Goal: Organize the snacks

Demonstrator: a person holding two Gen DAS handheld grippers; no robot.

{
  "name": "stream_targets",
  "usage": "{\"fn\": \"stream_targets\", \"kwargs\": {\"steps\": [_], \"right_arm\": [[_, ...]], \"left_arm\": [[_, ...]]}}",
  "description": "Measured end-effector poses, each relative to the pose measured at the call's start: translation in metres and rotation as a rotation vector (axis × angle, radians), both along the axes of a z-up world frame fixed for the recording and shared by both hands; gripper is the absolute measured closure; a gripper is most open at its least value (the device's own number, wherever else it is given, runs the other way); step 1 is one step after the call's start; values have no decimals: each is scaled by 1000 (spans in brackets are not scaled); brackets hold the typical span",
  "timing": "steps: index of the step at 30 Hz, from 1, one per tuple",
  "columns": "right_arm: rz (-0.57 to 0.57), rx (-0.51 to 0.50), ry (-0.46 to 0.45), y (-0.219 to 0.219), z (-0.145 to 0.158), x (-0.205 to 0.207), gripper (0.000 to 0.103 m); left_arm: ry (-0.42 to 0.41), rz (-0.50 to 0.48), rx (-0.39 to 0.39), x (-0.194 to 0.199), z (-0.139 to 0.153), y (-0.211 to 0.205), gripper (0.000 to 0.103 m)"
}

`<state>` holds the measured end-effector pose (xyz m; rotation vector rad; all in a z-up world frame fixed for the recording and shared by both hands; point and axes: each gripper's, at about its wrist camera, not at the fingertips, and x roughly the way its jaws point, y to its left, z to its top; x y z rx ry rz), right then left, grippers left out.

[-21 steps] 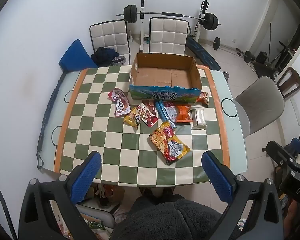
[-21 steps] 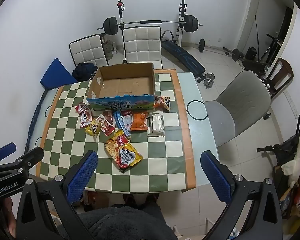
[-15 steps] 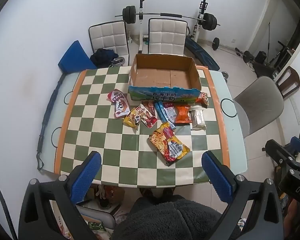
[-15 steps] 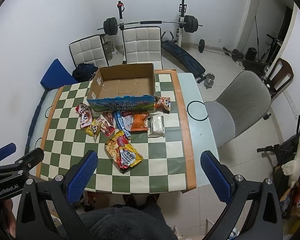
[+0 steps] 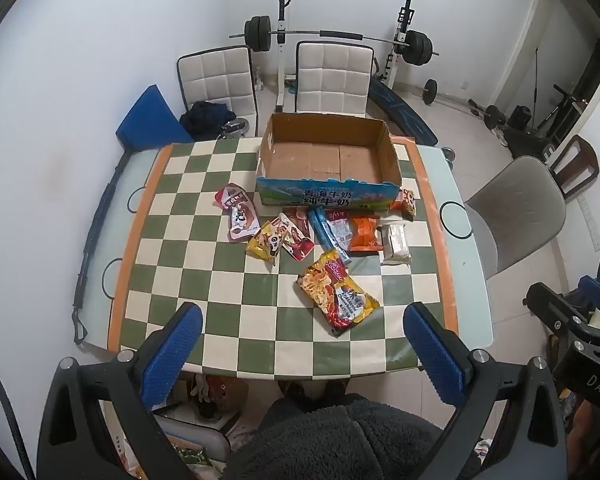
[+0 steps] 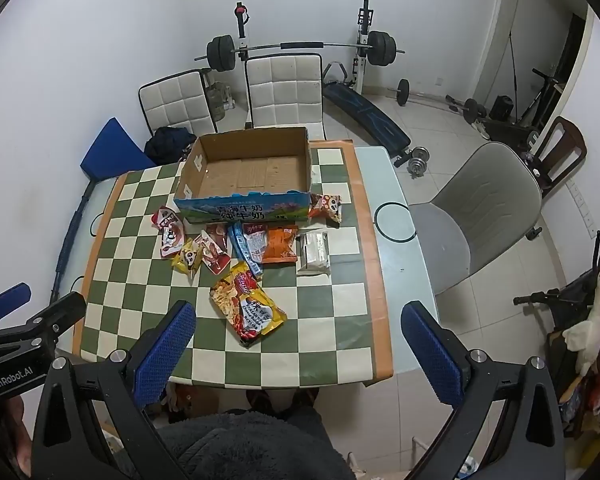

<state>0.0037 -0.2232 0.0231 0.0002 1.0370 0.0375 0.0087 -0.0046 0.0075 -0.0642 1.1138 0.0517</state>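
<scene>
An empty cardboard box sits at the far side of the checked table. Several snack packets lie in front of it: a large yellow noodle bag nearest me, an orange packet, a white packet, a blue stick pack, a pink pouch. My left gripper and right gripper hang open high above the near table edge, holding nothing.
Two white padded chairs stand behind the table, a grey chair to its right. A barbell rack and weights fill the back of the room. A blue cushion leans at the left wall.
Both views have drifted slightly; the table and snacks lie as before. Both grippers stay open.
</scene>
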Motion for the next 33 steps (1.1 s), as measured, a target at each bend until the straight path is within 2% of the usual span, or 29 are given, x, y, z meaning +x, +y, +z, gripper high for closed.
{"fn": "stream_targets", "kwargs": {"steps": [27, 33], "right_arm": [[8, 2, -5, 5, 5, -1, 0], [8, 2, -6, 5, 6, -1, 0]], "left_arm": [[-16, -2, -2, -2, 7, 3, 0], [-21, -5, -4, 9, 22, 10, 0]]}}
